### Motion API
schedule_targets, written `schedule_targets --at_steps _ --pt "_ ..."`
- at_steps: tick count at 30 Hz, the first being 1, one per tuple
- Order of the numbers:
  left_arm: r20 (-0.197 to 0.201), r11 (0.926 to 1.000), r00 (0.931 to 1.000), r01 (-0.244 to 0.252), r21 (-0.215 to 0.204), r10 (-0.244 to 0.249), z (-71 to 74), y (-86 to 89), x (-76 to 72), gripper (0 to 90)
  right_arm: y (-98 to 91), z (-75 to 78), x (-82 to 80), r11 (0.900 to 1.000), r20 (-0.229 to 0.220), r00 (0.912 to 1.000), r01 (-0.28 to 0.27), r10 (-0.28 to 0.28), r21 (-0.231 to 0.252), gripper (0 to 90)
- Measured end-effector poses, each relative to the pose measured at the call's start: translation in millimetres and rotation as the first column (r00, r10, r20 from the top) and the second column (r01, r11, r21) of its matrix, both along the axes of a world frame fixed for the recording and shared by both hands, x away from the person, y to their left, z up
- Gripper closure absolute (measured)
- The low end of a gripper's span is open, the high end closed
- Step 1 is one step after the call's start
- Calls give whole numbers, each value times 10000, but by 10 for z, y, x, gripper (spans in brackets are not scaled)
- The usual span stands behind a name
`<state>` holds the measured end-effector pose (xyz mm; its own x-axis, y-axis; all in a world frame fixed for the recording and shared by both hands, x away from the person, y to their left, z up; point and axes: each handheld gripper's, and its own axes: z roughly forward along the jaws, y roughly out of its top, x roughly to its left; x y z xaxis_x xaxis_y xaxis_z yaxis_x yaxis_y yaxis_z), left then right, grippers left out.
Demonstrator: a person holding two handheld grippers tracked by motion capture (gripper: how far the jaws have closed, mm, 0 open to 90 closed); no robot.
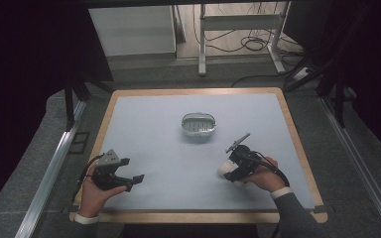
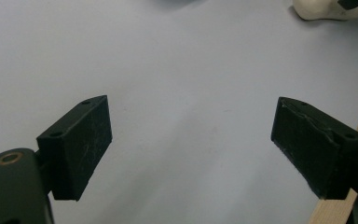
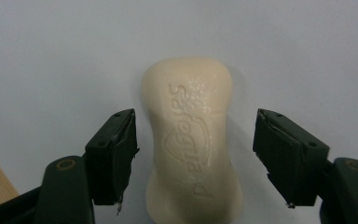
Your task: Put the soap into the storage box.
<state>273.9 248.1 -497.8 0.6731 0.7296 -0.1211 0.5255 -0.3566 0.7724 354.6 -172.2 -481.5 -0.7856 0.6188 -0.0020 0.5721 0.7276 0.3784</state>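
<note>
Soap bar (image 3: 192,140) lies flat on my blue mat (image 1: 168,148), btwn the spread jaws of my R gripper (image 3: 196,158), untouched. Soap dish (image 1: 198,124) sits mid-mat. L gripper (image 2: 191,140) gapes wide, w/ nothing inside.

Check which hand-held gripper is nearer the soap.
Right. The right hand-held gripper straddles the soap, jaws open on either side, not touching it. The left hand-held gripper sits open across the table, well apart from the soap.
</note>
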Motion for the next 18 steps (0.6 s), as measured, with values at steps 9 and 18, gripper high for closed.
schedule_targets --at_steps 9,18 --pt "-11 10000 10000 39 17 -39 -5 -12 3 129 52 -101 5 9986 -345 9992 -199 182 -495 377" --pt "7 10000 10000 26 25 -26 -4 -8 4 129 90 -127 8 9954 -473 9986 -291 248 -914 488"
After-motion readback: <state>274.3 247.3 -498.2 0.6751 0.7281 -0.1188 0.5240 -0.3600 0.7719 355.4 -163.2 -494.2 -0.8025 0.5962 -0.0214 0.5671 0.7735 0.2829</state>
